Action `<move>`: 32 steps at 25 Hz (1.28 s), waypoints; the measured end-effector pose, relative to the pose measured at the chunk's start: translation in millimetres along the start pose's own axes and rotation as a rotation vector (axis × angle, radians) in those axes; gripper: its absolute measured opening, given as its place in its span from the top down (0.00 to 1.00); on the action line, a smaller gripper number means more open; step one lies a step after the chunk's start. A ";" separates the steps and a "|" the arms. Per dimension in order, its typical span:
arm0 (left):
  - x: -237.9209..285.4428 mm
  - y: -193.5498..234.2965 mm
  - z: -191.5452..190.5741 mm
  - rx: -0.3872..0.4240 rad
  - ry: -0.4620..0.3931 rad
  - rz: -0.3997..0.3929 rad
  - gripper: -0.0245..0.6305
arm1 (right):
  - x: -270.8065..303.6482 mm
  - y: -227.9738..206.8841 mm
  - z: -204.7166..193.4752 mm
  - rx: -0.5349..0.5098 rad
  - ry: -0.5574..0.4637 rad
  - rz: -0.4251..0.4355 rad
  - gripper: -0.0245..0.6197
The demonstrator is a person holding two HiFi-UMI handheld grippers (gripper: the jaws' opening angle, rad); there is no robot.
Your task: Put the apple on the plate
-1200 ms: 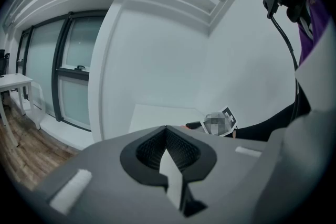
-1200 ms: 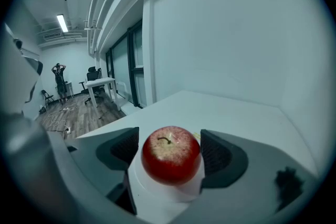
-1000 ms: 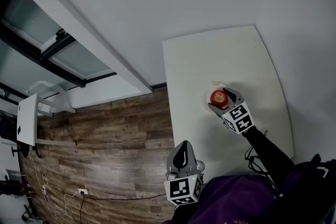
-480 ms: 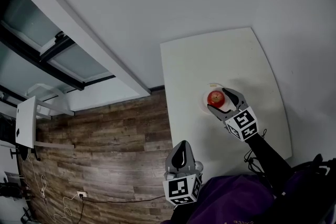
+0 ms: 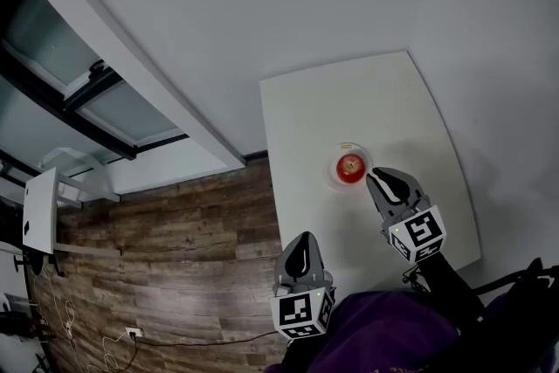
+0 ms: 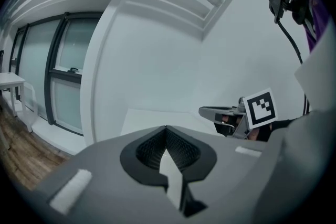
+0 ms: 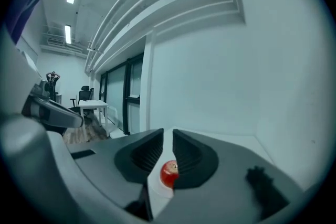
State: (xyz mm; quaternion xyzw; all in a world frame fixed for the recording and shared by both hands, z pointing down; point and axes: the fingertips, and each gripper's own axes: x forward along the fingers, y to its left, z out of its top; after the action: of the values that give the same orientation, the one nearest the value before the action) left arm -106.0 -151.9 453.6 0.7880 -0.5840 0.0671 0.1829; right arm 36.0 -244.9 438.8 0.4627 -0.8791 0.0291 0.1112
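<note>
White tabletop [image 5: 367, 92] bears a round red apple [image 5: 350, 167] on a white plate [image 5: 334, 178], just ahead of the right tongs [image 5: 374, 176], whose empty jaws are closing. Beside them, the left tongs [image 5: 302, 238] are closed and empty.

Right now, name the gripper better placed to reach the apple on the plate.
Right. The right gripper sits just short of the apple on the plate, aimed at it, jaws closing with nothing between. The left gripper hangs off the table.
</note>
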 end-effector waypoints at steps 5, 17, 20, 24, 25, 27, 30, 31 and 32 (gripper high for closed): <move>0.0 -6.5 1.6 0.015 -0.008 -0.021 0.96 | -19.9 -3.3 -6.9 -0.009 0.029 -0.024 0.94; -4.6 -18.0 4.6 0.022 -0.016 -0.039 0.96 | -32.4 -1.5 -13.7 0.024 0.050 -0.033 0.95; -5.6 -17.8 3.1 0.021 -0.016 -0.038 0.96 | -32.4 -1.5 -15.4 0.020 0.055 -0.038 0.95; -6.3 -18.2 2.7 0.019 -0.019 -0.037 0.96 | -32.1 -1.2 -16.5 0.021 0.058 -0.034 0.95; -7.1 -18.0 2.9 0.018 -0.020 -0.037 0.96 | -32.2 -0.3 -16.6 0.022 0.061 -0.033 0.95; -8.5 -17.6 3.0 0.019 -0.021 -0.035 0.96 | -32.4 1.3 -17.0 0.025 0.063 -0.029 0.95; -8.1 -17.5 4.3 0.018 -0.023 -0.034 0.96 | -31.9 1.3 -16.9 0.029 0.064 -0.026 0.95; -7.8 -17.8 4.7 0.017 -0.023 -0.034 0.96 | -31.8 0.9 -16.6 0.029 0.063 -0.025 0.95; -7.5 -18.1 4.8 0.017 -0.023 -0.034 0.96 | -31.7 0.5 -16.2 0.029 0.063 -0.024 0.95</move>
State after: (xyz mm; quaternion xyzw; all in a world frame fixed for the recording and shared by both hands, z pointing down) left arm -91.8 -142.5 442.9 0.8001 -0.5721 0.0597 0.1706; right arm 55.6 -216.5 447.6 0.4736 -0.8690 0.0550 0.1322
